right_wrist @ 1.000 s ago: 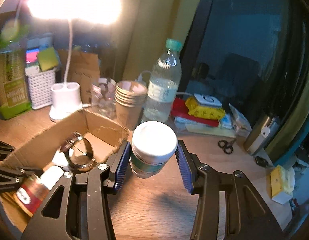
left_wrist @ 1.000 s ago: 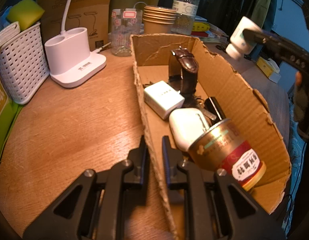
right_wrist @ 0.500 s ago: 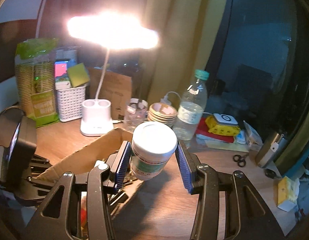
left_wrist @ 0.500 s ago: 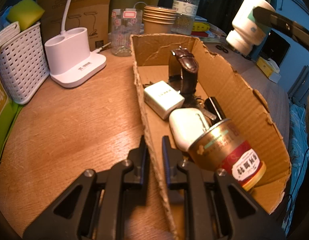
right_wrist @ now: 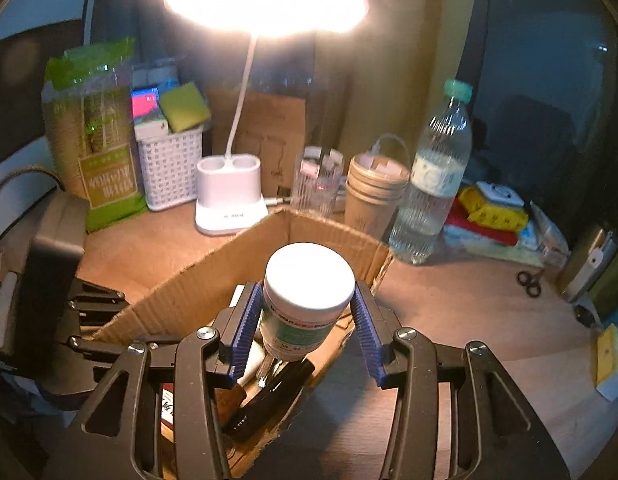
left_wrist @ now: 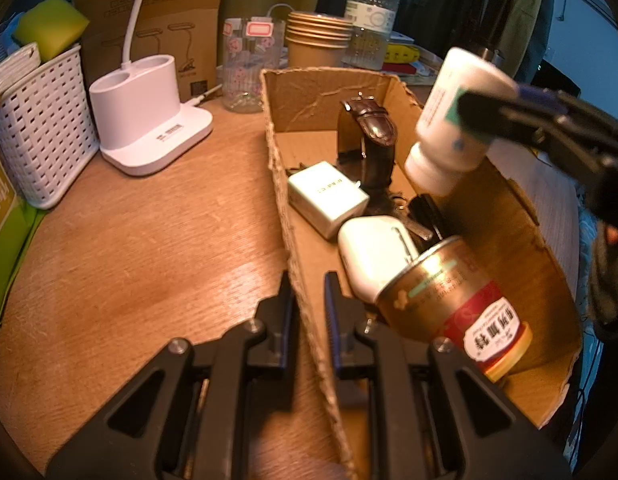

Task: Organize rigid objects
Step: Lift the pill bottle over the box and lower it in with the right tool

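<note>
**Ana:** While the white jar [right_wrist: 308, 280] hangs over the cardboard box [left_wrist: 509, 216], look at the right tool [right_wrist: 307, 320]: its blue pads are clamped on the jar's sides, lid toward the lens, dead centre of the right wrist frame.

**Ben:** And from the left wrist view that jar [left_wrist: 455, 120] sits at the right of the frame, tilted, above the box's right-hand wall. It's not in yet, I'd say.

**Ana:** Agreed. Below it the box already carries plenty: a brown-strapped watch [left_wrist: 371, 136] standing at the back, a white charger block [left_wrist: 327, 198] mid-frame, a white earbud case [left_wrist: 373, 252], and a gold and red tin [left_wrist: 453, 304] lying on its side toward the lower right.

**Ben:** Some dark bits between them too, keys perhaps, hard to tell. What about the left tool [left_wrist: 309, 300]?

**Ana:** Bottom centre, its fingers straddle the box's left wall, closed in on the cardboard. Steadying it, by my reading.

**Ben:** So most of the sorting looks done, with this jar left to lower and let go.

**Ana:** On the table [left_wrist: 149, 260], the lamp base [left_wrist: 149, 128], paper cups [left_wrist: 319, 40] and water bottle [left_wrist: 373, 12] stand along the top. Whether those count, I can't say.
</note>
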